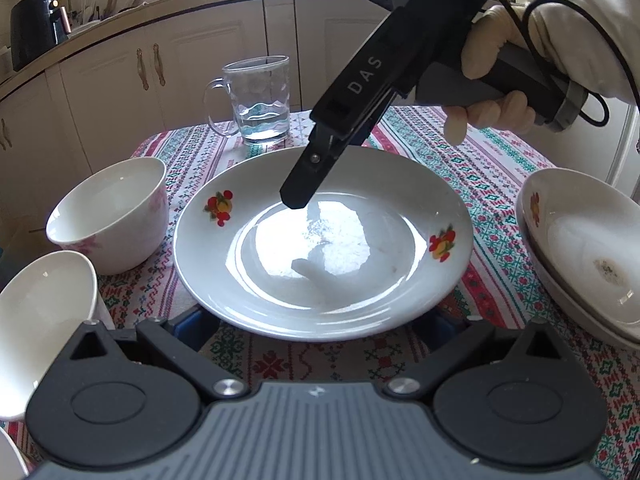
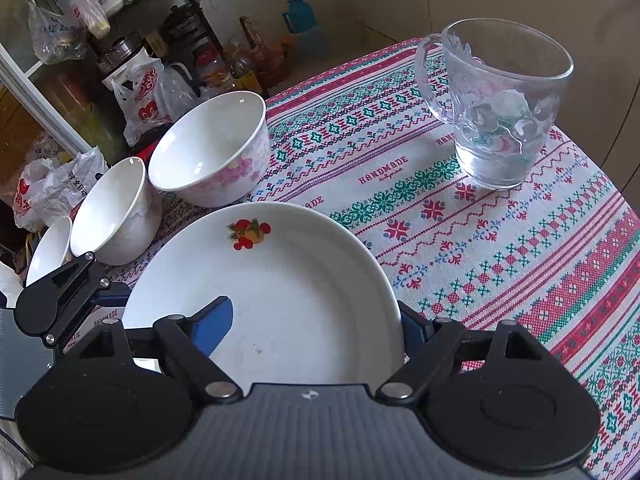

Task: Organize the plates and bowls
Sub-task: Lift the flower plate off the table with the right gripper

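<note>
A white plate (image 1: 320,240) with fruit decals lies mid-table on the patterned cloth. My right gripper (image 1: 296,200), held by a gloved hand (image 1: 500,52), slants down from the upper right onto it. In the right wrist view the right gripper (image 2: 316,316) is shut on the plate (image 2: 280,272): one blue pad (image 2: 212,324) lies inside the plate, and the other sits just past its rim. My left gripper (image 1: 318,328) stands wide open at the plate's near rim, its fingertips hidden under the plate.
A pink-flowered bowl (image 1: 108,216) and a plain white bowl (image 1: 40,320) stand left of the plate. Stacked plates (image 1: 580,248) sit at the right. A glass mug (image 1: 260,100) with a little water stands behind. Cabinets lie beyond the table.
</note>
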Motion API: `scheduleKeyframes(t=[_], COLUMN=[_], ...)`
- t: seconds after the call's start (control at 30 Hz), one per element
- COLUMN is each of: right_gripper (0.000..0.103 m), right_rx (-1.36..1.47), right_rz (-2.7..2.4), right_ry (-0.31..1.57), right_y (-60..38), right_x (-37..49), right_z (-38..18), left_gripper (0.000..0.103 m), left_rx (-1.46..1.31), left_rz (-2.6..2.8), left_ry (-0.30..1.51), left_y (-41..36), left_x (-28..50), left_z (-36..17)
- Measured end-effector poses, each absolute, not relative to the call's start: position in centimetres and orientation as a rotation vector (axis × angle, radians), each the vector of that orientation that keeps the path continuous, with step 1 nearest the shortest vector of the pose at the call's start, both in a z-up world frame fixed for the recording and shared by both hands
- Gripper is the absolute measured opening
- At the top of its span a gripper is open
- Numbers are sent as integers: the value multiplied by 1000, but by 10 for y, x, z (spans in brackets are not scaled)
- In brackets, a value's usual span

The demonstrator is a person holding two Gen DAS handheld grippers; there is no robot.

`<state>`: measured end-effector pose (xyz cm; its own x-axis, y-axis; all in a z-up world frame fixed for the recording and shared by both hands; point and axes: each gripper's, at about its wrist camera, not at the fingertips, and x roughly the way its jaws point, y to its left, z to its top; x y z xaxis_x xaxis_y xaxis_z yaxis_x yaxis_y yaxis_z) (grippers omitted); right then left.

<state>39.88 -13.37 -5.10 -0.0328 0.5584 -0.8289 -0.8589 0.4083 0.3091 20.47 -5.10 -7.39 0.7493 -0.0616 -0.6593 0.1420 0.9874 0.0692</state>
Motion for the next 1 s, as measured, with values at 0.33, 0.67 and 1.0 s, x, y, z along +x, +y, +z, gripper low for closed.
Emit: scheduleKeyframes(t=[0.33,0.67,1.0], right_gripper=[88,89,89], right_rx=[-337,-335,-311], right_rz=[1155,1120,1075], right_ry=[1089,1061,1034], right_y=[-145,-161,-190], right_x=[384,363,333], right_z=[-34,-14,2], left_gripper=[101,101,101], left_rx=[125,149,172], left_rz=[-143,-189,-261], left_ry=[715,693,686], left_y=[-52,-60,-74], left_x=[195,177,157], left_z=[-63,-49,-34])
